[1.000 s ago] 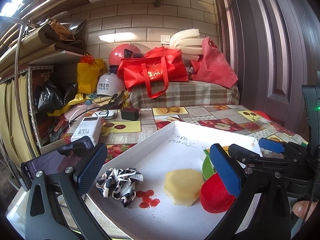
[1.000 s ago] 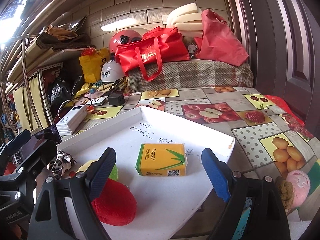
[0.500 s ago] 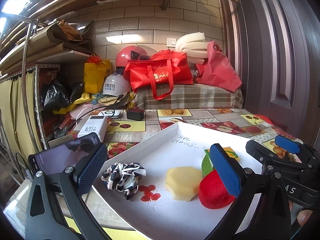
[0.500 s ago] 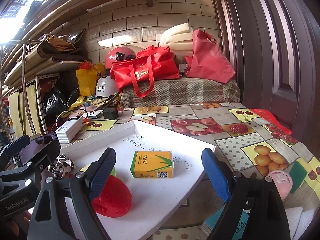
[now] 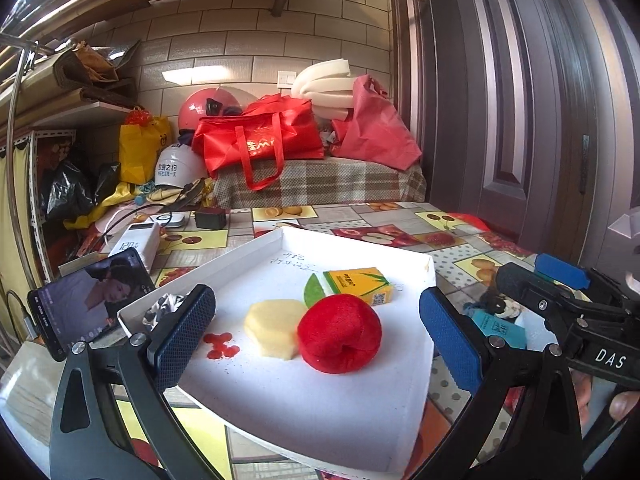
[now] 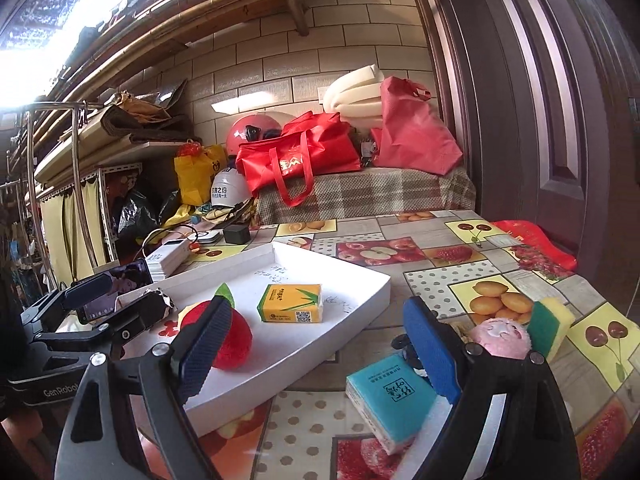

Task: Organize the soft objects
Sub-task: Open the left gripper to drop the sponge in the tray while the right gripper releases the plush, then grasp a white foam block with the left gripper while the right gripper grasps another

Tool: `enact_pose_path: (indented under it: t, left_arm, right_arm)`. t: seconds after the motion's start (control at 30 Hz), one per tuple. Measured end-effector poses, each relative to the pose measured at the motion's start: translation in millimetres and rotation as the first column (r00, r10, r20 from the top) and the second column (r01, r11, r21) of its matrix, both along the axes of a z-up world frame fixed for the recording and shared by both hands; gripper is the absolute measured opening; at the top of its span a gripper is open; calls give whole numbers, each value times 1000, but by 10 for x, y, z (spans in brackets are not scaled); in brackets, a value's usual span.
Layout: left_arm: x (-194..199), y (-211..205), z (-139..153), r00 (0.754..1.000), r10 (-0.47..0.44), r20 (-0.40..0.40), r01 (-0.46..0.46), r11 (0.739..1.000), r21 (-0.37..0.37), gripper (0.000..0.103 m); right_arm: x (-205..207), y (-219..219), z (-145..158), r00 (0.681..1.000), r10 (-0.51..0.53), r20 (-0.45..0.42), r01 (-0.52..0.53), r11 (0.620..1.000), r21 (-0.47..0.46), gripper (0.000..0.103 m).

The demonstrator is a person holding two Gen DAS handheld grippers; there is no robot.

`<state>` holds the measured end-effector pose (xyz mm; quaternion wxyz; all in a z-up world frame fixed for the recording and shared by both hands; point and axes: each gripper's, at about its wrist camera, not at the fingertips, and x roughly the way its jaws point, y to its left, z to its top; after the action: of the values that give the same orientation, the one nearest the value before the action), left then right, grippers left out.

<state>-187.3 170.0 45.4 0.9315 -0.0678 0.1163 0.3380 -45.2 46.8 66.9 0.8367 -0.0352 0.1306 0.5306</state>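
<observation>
Open right tongs (image 6: 320, 344) hover above teal tissue pack (image 6: 386, 400).

A smartphone with a lit screen (image 5: 86, 300) leans upright at the near left of the fruit-patterned tablecloth (image 6: 472, 280). Behind it lies a white power bank (image 5: 138, 242), then a small black charger block (image 5: 211, 218). Farther back, a red tote bag (image 5: 260, 140) rests on a plaid-covered bench (image 5: 320, 182), beside a white helmet (image 5: 176, 170).

Red plush apple (image 5: 339, 338) & yellow tissue pack (image 5: 359, 285) lie in white tray (image 5: 352, 420).
</observation>
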Motion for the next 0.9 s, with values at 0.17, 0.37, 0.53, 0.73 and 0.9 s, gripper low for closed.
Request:
enact_pose_path:
  t: [0.17,0.37,0.53,0.73,0.9]
  left_arm:
    - [289,-448,8,963,-260,-69,262,965,13,103]
    - [811,-849,-20,855,-505,-120,495,863,-103,103]
    - [1186,-913,-101,815,-562,-143,523,819,-238,102]
    - [1314,-836,-166,824,-541,-171,476,823,-310,102]
    - [1323,-821,-180,829,-529,-182,461,830,-314,102]
  right_arm:
    - [419,-676,59,994,109,3,-109,994,-17,88]
    - [850,-1012,-49,970,242,-3,-235,941,-243,88]
    - [975,-891,-167,939,339,-58,-338,877,-341,88]
    - [857,-670,-358,906,422,-30,-383,787,-483,82]
    - [993,-842,-276,902,425,-77,-419,819,-393,58]
